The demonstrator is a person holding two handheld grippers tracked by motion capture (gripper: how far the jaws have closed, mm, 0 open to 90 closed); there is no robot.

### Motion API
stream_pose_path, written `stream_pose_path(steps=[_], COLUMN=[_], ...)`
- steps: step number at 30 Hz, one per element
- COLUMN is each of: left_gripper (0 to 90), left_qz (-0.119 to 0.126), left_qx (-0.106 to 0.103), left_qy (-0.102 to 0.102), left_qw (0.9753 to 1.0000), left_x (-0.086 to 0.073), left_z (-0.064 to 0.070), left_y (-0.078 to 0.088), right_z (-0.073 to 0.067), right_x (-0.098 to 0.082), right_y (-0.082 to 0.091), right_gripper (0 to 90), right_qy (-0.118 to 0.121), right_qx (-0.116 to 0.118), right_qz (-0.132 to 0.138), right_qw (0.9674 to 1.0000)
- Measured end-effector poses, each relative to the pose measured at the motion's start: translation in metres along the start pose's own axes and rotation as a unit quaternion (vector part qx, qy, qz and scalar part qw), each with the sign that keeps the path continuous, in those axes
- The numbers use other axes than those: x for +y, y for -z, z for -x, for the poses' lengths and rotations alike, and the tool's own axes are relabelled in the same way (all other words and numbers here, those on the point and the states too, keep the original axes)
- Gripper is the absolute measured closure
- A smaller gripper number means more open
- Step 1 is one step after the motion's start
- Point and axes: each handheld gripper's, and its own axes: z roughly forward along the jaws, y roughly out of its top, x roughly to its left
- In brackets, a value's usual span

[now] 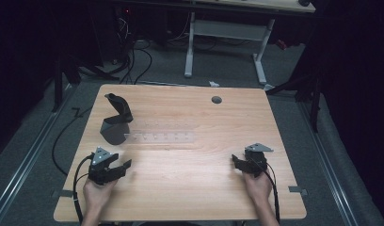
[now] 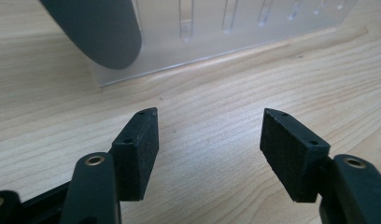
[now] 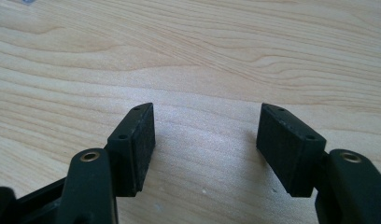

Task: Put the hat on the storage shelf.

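A dark grey stand (image 1: 116, 125) with a bent black arm sits on the left part of the wooden table (image 1: 190, 188). A clear plastic strip (image 1: 162, 137) with a row of slots lies flat beside it, running toward the middle. My left gripper (image 1: 123, 161) is near the front left, just below the stand, open and holding nothing. In the left gripper view the grey stand (image 2: 95, 32) and the clear strip (image 2: 226, 28) lie a short way beyond the open left gripper (image 2: 209, 140). My right gripper (image 1: 236, 161) rests at the front right, and the right gripper (image 3: 207, 140) is open over bare wood.
A round cable hole (image 1: 216, 100) sits near the table's far edge. Beyond the table stand a white desk frame (image 1: 225, 33) and loose cables (image 1: 133, 56) on the floor. Metal rails (image 1: 25, 160) run along both sides.
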Motion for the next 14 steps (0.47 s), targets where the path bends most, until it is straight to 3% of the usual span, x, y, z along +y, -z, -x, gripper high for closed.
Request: stream_pose_path(steps=[5,9,14], left_gripper=[37.7,35.7,35.0], left_qz=[-0.011,-0.025,-0.026], left_qx=[0.021,0.048,0.049], left_qy=[-0.022,-0.044,-0.042], left_qw=[0.9995,0.9976,0.9976], left_x=[-0.009,-0.019,-0.018], left_z=[0.0,-0.003,-0.003], left_y=[-0.008,-0.014,-0.014], right_z=[0.0,0.0,0.0], right_x=[0.0,0.0,0.0], right_y=[0.0,0.0,0.0], right_gripper=[37.6,37.5,37.4], right_qy=[0.0,0.0,0.0], right_qx=[0.0,0.0,0.0], right_qz=[0.0,0.0,0.0], right_qw=[1.0,1.0,1.0])
